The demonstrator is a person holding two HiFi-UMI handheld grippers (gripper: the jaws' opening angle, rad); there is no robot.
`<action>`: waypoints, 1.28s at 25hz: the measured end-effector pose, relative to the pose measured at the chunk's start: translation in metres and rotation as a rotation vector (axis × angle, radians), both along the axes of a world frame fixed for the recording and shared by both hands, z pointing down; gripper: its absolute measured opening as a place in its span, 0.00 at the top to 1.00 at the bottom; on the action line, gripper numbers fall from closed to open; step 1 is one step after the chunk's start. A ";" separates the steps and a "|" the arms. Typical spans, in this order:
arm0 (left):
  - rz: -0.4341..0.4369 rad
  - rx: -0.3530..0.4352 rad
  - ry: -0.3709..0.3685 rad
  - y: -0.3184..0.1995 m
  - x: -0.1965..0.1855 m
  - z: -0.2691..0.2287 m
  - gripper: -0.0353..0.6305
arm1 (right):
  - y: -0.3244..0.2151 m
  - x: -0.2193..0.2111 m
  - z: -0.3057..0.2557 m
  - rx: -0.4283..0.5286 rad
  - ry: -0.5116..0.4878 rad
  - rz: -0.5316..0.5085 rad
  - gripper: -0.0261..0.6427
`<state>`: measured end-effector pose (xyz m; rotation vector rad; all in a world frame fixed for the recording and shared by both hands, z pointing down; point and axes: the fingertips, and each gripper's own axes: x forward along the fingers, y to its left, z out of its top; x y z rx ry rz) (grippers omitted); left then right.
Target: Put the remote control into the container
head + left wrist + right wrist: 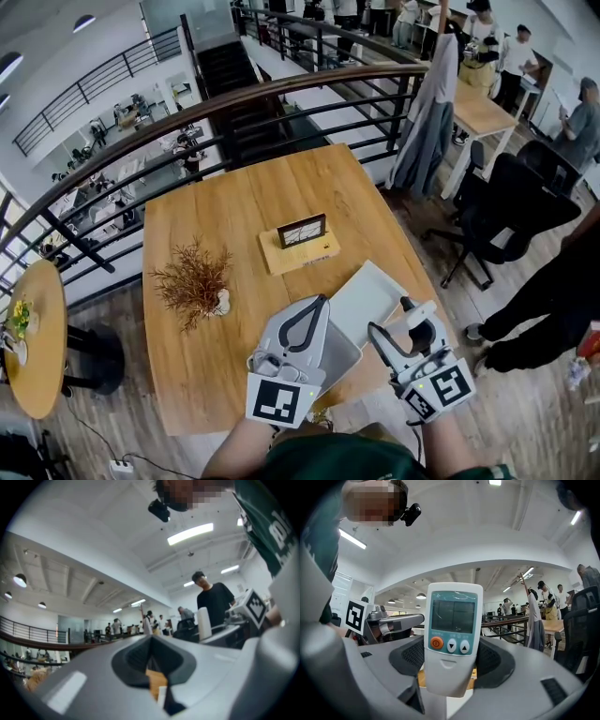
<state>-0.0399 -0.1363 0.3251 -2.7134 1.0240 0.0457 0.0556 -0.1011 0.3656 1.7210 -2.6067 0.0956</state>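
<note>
At the near edge of the wooden table (220, 211), closest to the person:

- Right gripper (401, 324): jaws clamped on the remote control (452, 634). The remote stands upright between the pads with its screen and buttons facing the gripper camera and its top well clear of the jaw tips.
- Left gripper (322, 302): jaws closed together with nothing between them; just left of the right gripper, its tip over the container's near-left corner.
- Container (364, 298): white, shallow and rectangular. It lies on the table just ahead of both grippers, near the right-hand table edge, and looks empty.
- Mid-table: a wooden stand with a small frame (300, 242) just beyond the container; a dried plant sprig (192, 277) well apart to the left, with bare wood between.
- Beyond the far table edge: a curved railing (281, 89).
- Right of the table: a black office chair (511, 202) and a standing person's legs (548, 300).
</note>
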 end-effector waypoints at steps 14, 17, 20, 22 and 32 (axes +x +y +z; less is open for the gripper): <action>0.047 -0.010 0.002 -0.022 -0.006 0.012 0.95 | -0.021 -0.012 0.004 0.004 0.019 0.030 0.51; 0.062 -0.008 -0.001 -0.023 -0.004 0.013 0.95 | -0.022 -0.012 0.005 0.002 0.023 0.038 0.51; 0.076 -0.011 -0.007 -0.023 0.001 0.015 0.95 | -0.019 -0.012 0.006 -0.001 0.027 0.042 0.51; 0.087 -0.012 -0.005 -0.022 0.004 0.015 0.95 | -0.018 -0.011 0.007 -0.006 0.030 0.046 0.51; 0.119 -0.011 0.005 -0.024 0.021 0.015 0.95 | -0.024 -0.006 0.004 -0.012 0.047 0.041 0.51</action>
